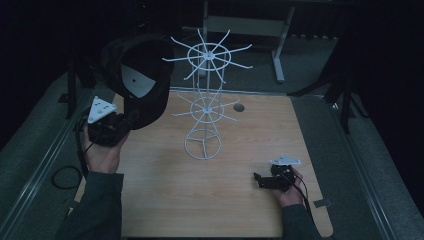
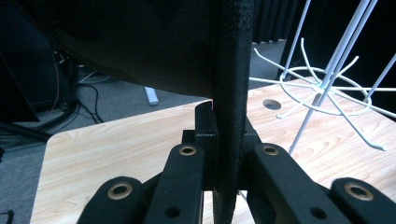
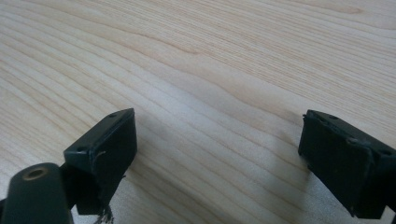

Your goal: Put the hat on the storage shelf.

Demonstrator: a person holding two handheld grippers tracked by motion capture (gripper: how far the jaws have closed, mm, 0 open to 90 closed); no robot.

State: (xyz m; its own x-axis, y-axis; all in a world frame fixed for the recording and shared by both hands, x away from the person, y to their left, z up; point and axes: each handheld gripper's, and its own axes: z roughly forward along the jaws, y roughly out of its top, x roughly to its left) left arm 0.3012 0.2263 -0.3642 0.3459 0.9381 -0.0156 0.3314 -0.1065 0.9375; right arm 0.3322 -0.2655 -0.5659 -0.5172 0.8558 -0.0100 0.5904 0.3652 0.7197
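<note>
— Upper left of frame: black cap [image 1: 142, 82], brim clamped between the left gripper [image 1: 127, 120] fingers, raised toward the white wire rack [image 1: 205, 100] for hanging?

— Likely. Lower right: right gripper [image 1: 260, 179] idle on the surface [image 1: 165, 200], fingers wide, empty.

— Dim up top: high view murky, dark surroundings, only the table [image 1: 165, 200] catching weak light.
— Brighter through the gripper views. Soft shadows beside the jaws, near parts blurred, wood grain further off crisp.
</note>
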